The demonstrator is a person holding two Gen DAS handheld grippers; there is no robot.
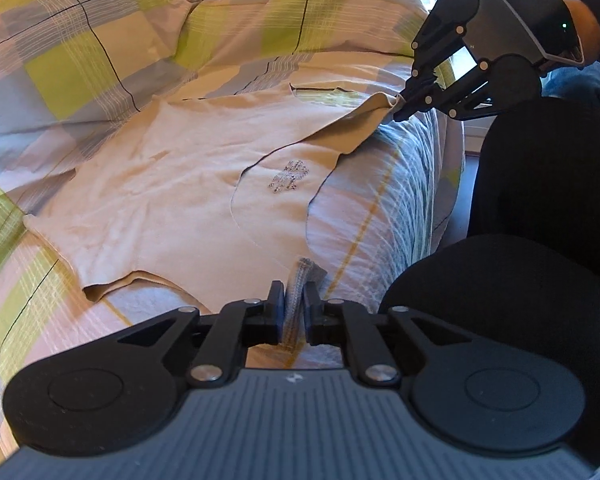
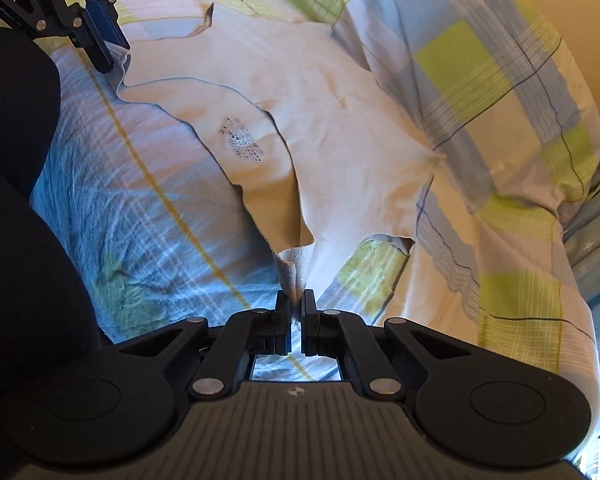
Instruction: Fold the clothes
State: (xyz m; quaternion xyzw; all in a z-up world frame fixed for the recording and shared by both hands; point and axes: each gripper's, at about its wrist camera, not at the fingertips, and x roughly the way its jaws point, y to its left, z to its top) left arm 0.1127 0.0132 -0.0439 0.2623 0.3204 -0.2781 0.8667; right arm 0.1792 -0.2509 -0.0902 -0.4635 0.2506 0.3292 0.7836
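Now gripping both shoulders — fold not yet begun

Shirt (image 1: 172,176), cream, lies flat on the checked bed sheet (image 1: 384,200), collar end toward the person, printed neck label (image 1: 290,178) showing inside the neckline. Rumpled duvet (image 1: 80,40) banked behind it from 9 to 12 o'clock in the left wrist view

Left gripper (image 1: 294,300): pressed nearly together, pinching a bunched ribbed edge of the shirt at 6 o'clock; cloth stands up between the pads

Right gripper (image 2: 296,304): pressed together on a corner of the shirt, fabric rising in a peak from the jaws. Seen from the left wrist, it sits at 2 o'clock with the shirt edge lifted off the sheet toward it

Person's dark sleeve and knees crowd the near side of the bed

Step in hand, as I judge it: both near corners secured, ready for the first fold. Next move likely calls for lifting the two corners together, keeping even tension between them, and carrying them toward the hem at the far side. Risk: left pinch holds only a thin bunch and may slip; the duvet could snag the hem
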